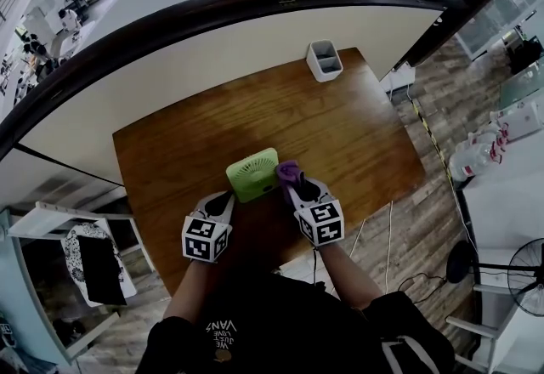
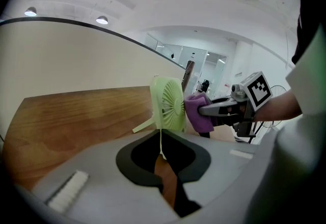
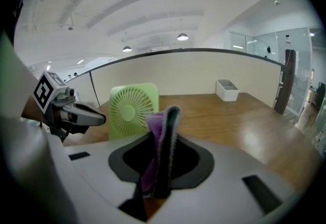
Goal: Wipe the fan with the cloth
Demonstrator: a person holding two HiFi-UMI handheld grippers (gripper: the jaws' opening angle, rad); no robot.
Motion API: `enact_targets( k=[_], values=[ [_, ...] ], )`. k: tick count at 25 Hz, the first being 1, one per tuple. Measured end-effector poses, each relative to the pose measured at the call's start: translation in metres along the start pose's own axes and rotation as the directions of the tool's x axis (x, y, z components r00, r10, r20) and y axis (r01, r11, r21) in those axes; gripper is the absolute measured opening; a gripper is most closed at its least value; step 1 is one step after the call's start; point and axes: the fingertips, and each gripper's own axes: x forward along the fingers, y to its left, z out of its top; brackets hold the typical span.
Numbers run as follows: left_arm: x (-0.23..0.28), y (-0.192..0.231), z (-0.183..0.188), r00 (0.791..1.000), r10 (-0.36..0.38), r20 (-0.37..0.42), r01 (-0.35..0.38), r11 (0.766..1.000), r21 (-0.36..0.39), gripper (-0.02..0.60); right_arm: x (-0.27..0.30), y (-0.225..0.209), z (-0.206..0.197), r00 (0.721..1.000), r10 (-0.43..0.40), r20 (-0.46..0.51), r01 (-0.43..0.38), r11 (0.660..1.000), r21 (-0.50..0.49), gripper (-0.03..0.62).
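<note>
Left hand-held gripper point(image 1: 228, 196), clamped on a thin edge of the fan point(image 1: 252, 174), steadies it upright on the tabletop point(image 1: 340, 126); right hand-held gripper point(image 1: 293, 185) pinches the cloth point(image 1: 287, 169) beside its grille, ready for wiping.

Wooden table point(image 1: 357, 134): brown, glossy top. Open-top white bin point(image 1: 324, 60) sits on table's far edge, rt of centre. Curved cream partition w/ dark rail point(image 1: 255, 2) runs just behind table. Rt of table: wood-plank floor w/ thin cables point(image 1: 389, 236). Further rt of table: white counter w/ spray bottles point(image 1: 476, 155). Black pedestal fan point(image 1: 523, 274) on floor, near-rt of table. Clothes rack point(image 1: 89, 266) left of table, garments hanging.
</note>
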Motion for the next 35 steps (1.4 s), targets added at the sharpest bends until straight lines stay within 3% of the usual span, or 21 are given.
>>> enact_targets(
  k=[5,9,14,18,24,35],
  values=[
    [-0.002,-0.001,0.004,1.000,-0.001,0.008,0.001,1.000,0.003,0.019,-0.010,0.016,0.000,1.000,0.019,0.024,-0.019,1.000,-0.007,0.092],
    [-0.012,0.005,0.001,1.000,0.016,0.008,-0.016,1.000,-0.005,0.018,-0.011,0.065,-0.002,0.990,0.136,0.021,-0.135,0.989,-0.055,0.092],
    [-0.024,0.009,-0.005,0.999,0.032,0.006,-0.032,0.999,-0.030,0.012,0.007,0.124,-0.017,0.958,0.283,-0.055,-0.288,0.945,-0.157,0.092],
    [-0.026,0.005,-0.011,1.000,0.026,0.002,-0.026,0.999,-0.038,0.012,0.019,0.143,-0.025,0.941,0.318,-0.112,-0.336,0.911,-0.239,0.092],
    [-0.026,0.003,-0.013,1.000,0.015,-0.002,-0.015,0.999,-0.045,0.012,0.024,0.123,-0.030,0.950,0.289,-0.115,-0.307,0.930,-0.200,0.092],
    [-0.018,0.004,-0.014,1.000,0.008,-0.006,-0.009,0.999,-0.054,0.012,0.007,0.042,-0.034,0.989,0.122,-0.087,-0.126,0.991,-0.045,0.094]
  ],
)
